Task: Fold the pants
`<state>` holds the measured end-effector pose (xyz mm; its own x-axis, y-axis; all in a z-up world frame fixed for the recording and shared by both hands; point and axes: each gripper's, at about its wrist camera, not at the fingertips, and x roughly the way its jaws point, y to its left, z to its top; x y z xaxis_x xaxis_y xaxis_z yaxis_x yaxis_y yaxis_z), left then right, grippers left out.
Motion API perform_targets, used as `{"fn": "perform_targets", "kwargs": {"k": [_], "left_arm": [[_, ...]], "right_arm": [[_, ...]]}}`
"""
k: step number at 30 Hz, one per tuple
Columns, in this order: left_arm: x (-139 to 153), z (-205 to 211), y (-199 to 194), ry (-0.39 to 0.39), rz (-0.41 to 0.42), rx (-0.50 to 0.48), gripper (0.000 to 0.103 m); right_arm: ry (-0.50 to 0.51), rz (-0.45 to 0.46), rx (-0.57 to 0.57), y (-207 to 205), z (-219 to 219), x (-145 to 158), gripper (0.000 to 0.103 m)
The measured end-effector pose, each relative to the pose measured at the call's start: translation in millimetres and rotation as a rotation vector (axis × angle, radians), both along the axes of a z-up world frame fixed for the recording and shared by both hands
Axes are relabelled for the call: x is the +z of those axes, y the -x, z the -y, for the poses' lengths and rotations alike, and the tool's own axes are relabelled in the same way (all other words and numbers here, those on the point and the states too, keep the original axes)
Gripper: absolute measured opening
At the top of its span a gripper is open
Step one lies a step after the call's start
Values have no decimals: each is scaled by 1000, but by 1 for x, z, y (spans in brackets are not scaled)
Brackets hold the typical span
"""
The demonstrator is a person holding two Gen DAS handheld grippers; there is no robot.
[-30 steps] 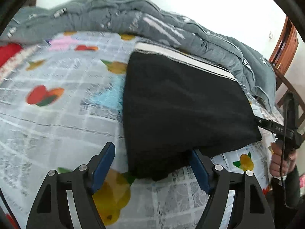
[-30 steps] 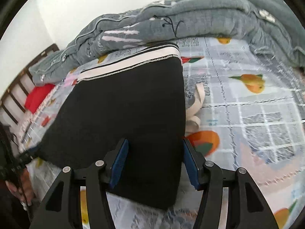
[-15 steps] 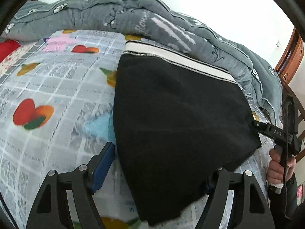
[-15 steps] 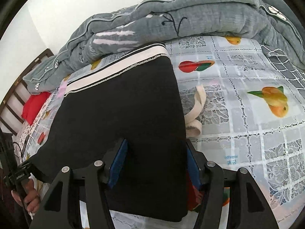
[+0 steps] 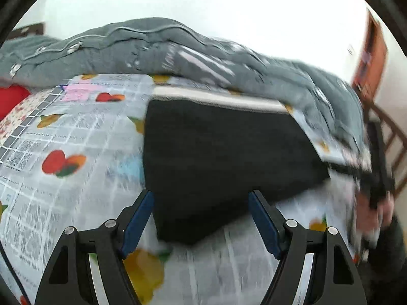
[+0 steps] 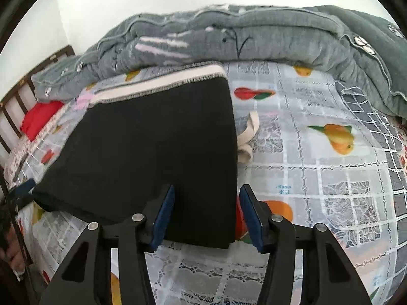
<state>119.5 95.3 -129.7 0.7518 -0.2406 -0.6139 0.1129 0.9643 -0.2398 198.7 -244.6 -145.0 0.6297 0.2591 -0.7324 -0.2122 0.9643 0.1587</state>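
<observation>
The black pants (image 5: 218,157) lie folded flat on the bed, with a white waistband (image 5: 216,97) at the far edge. They also show in the right wrist view (image 6: 152,147). My left gripper (image 5: 201,218) is open and empty, its blue pads either side of the near left corner. My right gripper (image 6: 207,213) is open, its pads straddling the near right corner without closing on it. The right gripper also shows blurred at the right of the left wrist view (image 5: 376,178).
The bed has a grey fruit-print sheet (image 6: 318,178). A grey quilt (image 6: 241,35) is piled along the far side. A cream drawstring (image 6: 250,137) lies right of the pants. A red pillow (image 6: 38,119) and wooden headboard (image 6: 15,101) are at the left.
The left gripper has pulled back from over the pants, so the near corner now lies between its open pads. The right gripper has moved slightly back and right. The pants stayed flat.
</observation>
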Motion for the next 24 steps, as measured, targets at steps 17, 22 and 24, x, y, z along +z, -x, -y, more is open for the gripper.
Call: {"fn": "perform_targets", "kwargs": {"k": [17, 22, 24], "left_arm": [[0, 25, 17, -80, -167, 92, 74], [50, 46, 54, -94, -85, 81, 76], [69, 56, 73, -131, -36, 89, 76]], "right_arm": [[81, 5, -47, 58, -6, 23, 53], [109, 63, -97, 98, -5, 63, 55], [97, 67, -105, 112, -3, 76, 63]]}}
